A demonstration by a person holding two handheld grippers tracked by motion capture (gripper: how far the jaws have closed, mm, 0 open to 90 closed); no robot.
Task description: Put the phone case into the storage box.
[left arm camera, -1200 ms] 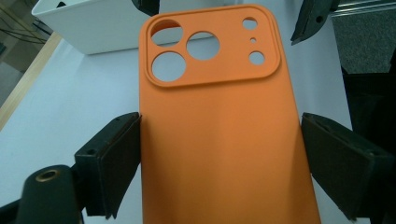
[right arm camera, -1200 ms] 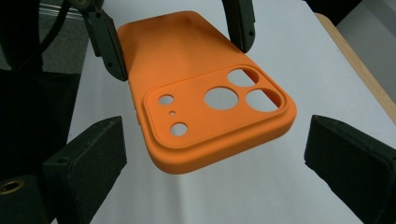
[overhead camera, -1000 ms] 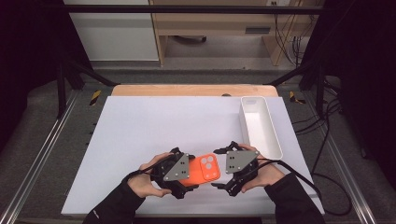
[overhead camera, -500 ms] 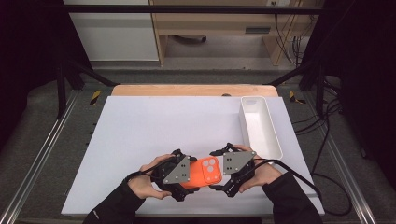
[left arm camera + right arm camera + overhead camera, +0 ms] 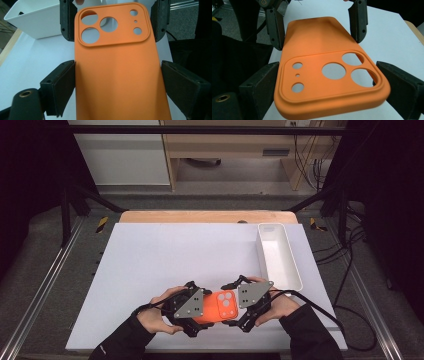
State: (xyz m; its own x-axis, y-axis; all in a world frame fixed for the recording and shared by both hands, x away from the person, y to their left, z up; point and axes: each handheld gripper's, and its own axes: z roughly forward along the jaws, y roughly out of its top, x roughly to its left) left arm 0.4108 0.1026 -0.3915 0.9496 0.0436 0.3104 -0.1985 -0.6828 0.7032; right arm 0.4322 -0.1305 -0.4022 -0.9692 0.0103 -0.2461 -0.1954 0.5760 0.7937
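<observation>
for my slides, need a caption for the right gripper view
Orange phone case held between two grippers, camera cutouts nearest the lens.

The high view is looking forward and down over the whole table [image 5: 200,250]. Each gripper view is looking along its own jaws, very near, facing the other gripper. All three are sharing the orange case [image 5: 220,307] [image 5: 120,70] [image 5: 329,72].

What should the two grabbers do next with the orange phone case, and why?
Probably carry the orange phone case toward the white tray. The left gripper and right gripper each clamp one end, and the tray looks empty.
</observation>
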